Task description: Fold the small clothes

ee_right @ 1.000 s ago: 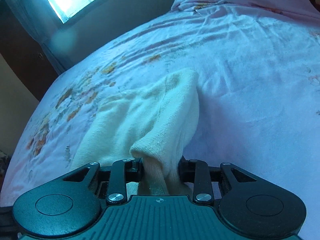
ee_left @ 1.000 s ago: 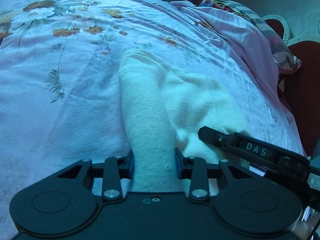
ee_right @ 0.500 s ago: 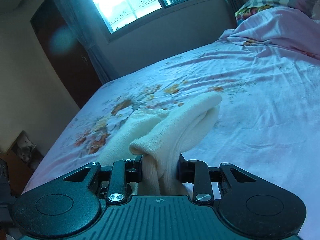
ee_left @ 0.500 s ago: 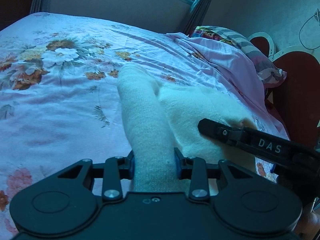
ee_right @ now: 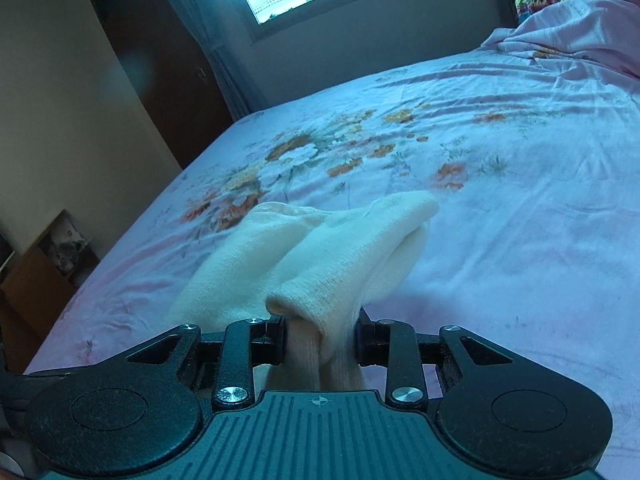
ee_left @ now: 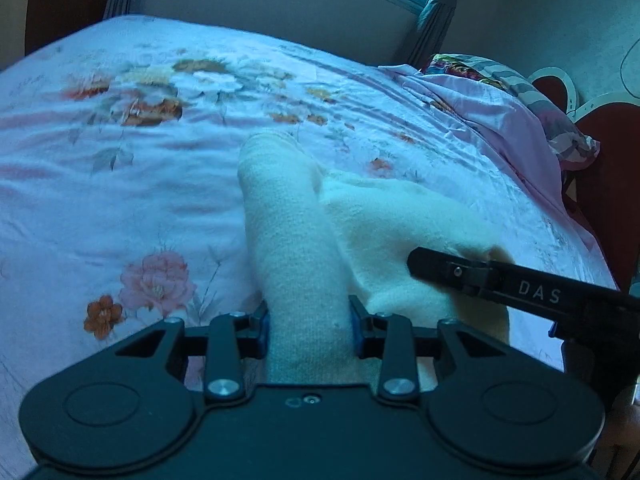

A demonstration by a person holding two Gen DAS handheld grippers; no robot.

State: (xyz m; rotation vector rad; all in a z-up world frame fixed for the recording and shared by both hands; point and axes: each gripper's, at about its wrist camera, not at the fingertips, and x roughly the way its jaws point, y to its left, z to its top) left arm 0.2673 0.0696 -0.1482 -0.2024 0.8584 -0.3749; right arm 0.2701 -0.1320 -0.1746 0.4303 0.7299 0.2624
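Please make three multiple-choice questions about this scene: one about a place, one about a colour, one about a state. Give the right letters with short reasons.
1. Where does the pillow lie, seen from the left wrist?
A. far right end of the bed
B. under the garment
C. on the floor

2. What colour is the garment?
A. red
B. cream
C. black

3. How is the right gripper?
A. open, empty
B. shut on the garment
C. out of view

Answers: 1 A, it lies beside the headboard; 2 B, pale knit against the floral sheet; 3 B, cloth is pinched between its jaws.
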